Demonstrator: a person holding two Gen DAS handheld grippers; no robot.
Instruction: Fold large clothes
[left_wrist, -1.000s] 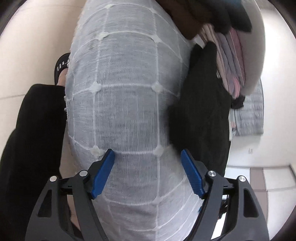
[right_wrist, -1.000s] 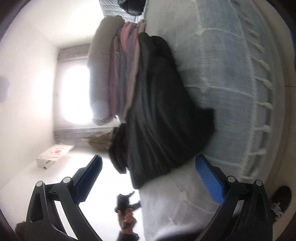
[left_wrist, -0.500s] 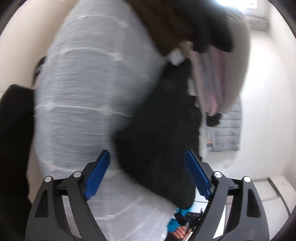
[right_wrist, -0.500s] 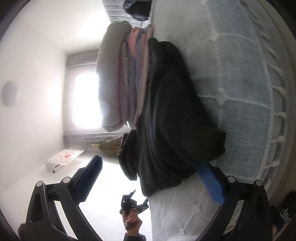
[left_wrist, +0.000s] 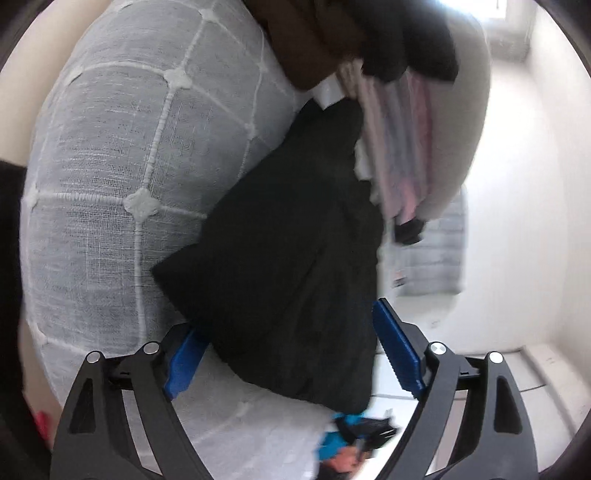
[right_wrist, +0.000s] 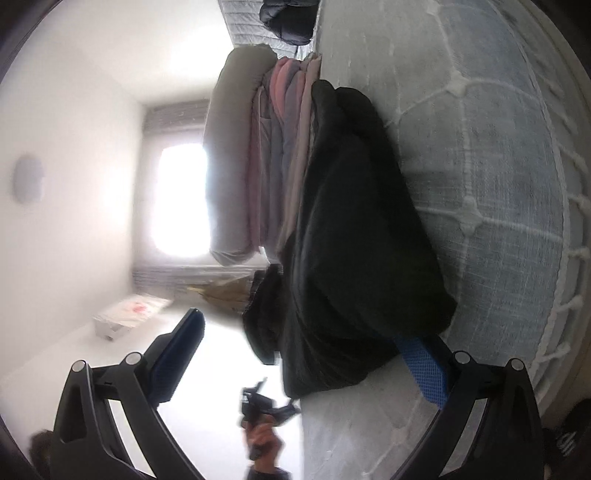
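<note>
A black folded garment lies on a grey-white gridded cover. In the left wrist view my left gripper is open and straddles the garment's near corner; its left pad sits partly under the cloth edge. In the right wrist view the same garment lies between the jaws of my open right gripper, whose right pad is tucked under the garment's near edge. Neither gripper is closed on the cloth.
A stack of folded pink, grey and beige clothes stands right behind the black garment, also in the left wrist view. Dark brown and black garments lie beyond. A bright window and a white box on the floor.
Both grippers have moved in toward the black garment. Its near edge now lies over the left gripper's left pad and the right gripper's right pad. Both stay open.
</note>
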